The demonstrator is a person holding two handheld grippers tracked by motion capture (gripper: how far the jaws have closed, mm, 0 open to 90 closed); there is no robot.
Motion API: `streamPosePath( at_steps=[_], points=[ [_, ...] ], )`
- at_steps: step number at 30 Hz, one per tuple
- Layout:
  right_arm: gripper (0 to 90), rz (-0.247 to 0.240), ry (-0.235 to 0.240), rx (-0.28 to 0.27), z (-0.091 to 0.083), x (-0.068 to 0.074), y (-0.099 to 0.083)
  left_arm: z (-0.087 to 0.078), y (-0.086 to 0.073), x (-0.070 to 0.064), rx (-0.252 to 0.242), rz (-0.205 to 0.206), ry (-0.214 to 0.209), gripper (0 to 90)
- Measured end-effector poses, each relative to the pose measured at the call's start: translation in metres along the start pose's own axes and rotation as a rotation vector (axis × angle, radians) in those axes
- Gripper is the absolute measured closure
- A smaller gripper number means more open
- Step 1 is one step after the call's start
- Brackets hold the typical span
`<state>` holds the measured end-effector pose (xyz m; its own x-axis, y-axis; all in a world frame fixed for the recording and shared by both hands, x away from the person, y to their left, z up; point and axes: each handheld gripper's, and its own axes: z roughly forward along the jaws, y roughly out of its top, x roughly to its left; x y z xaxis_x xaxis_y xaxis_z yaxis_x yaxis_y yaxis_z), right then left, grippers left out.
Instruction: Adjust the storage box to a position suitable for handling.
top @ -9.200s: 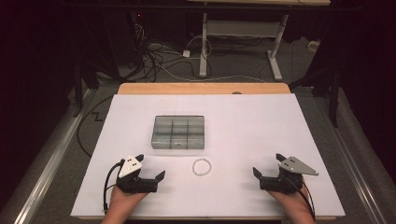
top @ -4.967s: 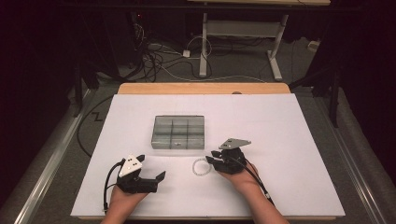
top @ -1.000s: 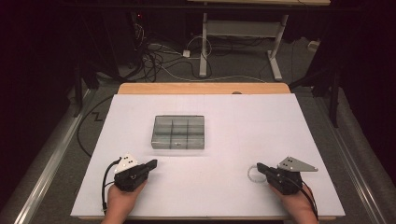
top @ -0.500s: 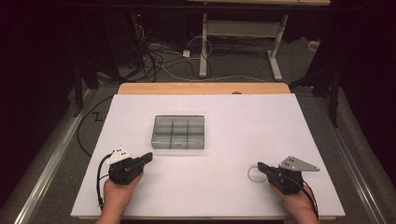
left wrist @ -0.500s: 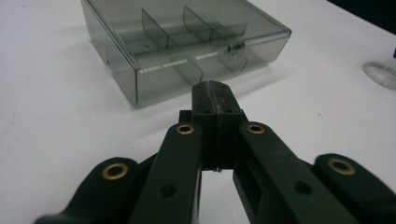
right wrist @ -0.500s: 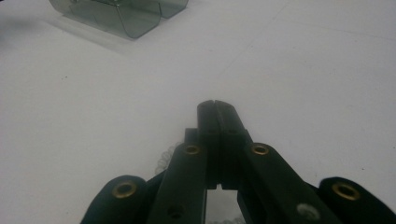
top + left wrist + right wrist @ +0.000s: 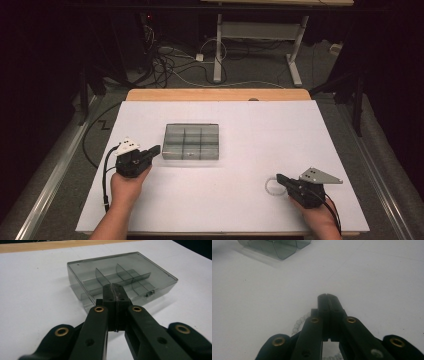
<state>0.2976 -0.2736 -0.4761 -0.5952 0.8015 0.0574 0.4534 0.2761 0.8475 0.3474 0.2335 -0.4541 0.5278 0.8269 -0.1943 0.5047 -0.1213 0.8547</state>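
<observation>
Left gripper (image 7: 156, 148), fingers pressed together, nears the compartment box (image 7: 191, 141); right gripper (image 7: 279, 178) pinches the bead bracelet (image 7: 270, 186)

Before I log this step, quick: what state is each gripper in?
Left gripper: shut, empty, near the smoky clear plastic compartment box.
Right gripper: shut on the white bead bracelet.

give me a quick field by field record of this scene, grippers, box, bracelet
surface: white table top
box: clear plastic box with dividers, lid closed, left of centre
bracelet: white bead bracelet at right front, beads beside and under the right gripper's jaws
left gripper: left gripper jaws together, tips at the box's near left corner
right gripper: right gripper jaws together; whether they pinch the bracelet cannot be told
</observation>
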Motion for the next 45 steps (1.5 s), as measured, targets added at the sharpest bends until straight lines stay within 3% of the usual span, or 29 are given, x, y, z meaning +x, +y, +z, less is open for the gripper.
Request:
streamPosePath(
  at_steps=[9,14,19,21,25,37,45],
  points=[
    [90.0,0.0,0.002,0.007,0.001,0.0,0.0,0.02,0.015,0.015,0.031,0.007,0.049,87.9],
    [90.0,0.001,0.002,0.007,0.001,-0.001,0.0,0.029,0.019,0.021,0.023,0.004,0.059,87.9],
    [90.0,0.003,0.005,0.008,0.001,0.0,0.0,0.042,0.026,0.029,0.044,-0.029,0.05,88.0],
    [90.0,0.0,0.007,0.004,0.001,0.0,0.001,0.048,0.029,0.032,0.041,-0.025,0.067,88.0],
    [90.0,0.0,0.011,0.003,0.001,0.001,0.001,0.062,0.038,0.043,0.03,-0.058,0.091,88.0],
    [90.0,0.018,0.016,0.001,0.001,-0.001,0.0,0.102,0.054,0.064,0.074,-0.063,0.135,88.0],
    [90.0,0.015,0.016,0.003,0.001,-0.002,0.0,0.113,0.053,0.069,0.079,-0.064,0.124,88.0]
  ],
)
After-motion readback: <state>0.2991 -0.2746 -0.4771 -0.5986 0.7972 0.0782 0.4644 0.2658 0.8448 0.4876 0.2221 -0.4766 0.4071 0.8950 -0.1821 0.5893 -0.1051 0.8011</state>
